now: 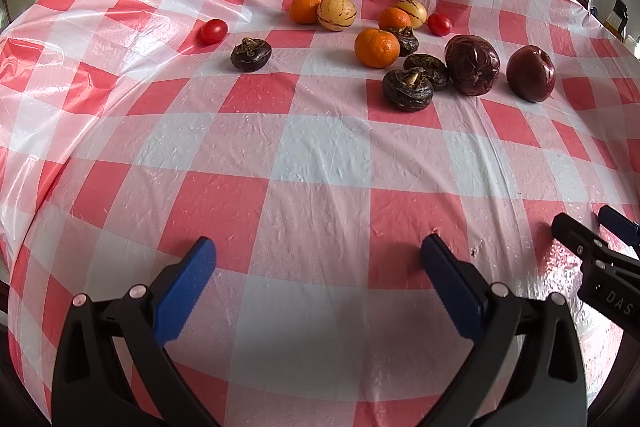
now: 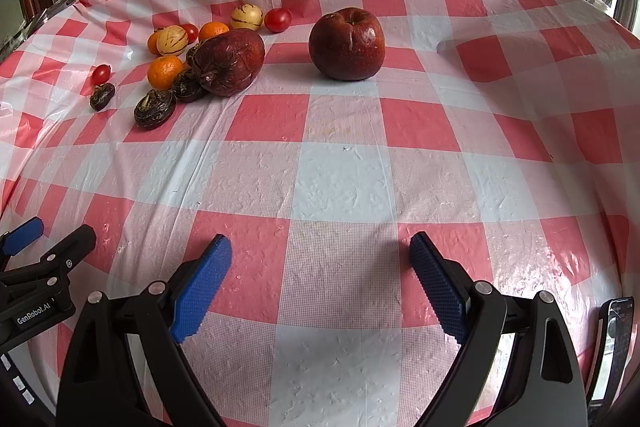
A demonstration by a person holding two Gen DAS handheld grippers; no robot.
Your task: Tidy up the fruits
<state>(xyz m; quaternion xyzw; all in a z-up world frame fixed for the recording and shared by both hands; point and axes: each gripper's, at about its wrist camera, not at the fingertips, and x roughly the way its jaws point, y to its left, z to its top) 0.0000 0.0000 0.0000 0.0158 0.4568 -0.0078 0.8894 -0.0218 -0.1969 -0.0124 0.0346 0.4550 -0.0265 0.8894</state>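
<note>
Left gripper (image 1: pixel 318 259) sits low in frame, jaws spread wide; right gripper (image 2: pixel 320 255) low too, equally wide, both empty.

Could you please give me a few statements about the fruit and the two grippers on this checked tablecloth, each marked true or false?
1. Both the left gripper and the right gripper are open and hold nothing. True.
2. The smooth dark red apple sits apart from the other fruit. True.
3. The fruit lies in a wicker basket. False: it lies directly on the red and white checked plastic tablecloth.
4. The wrinkled dark red apple stands alone. False: it sits against the dark brown water chestnuts.
5. Three round orange mandarins are visible. True.
</note>
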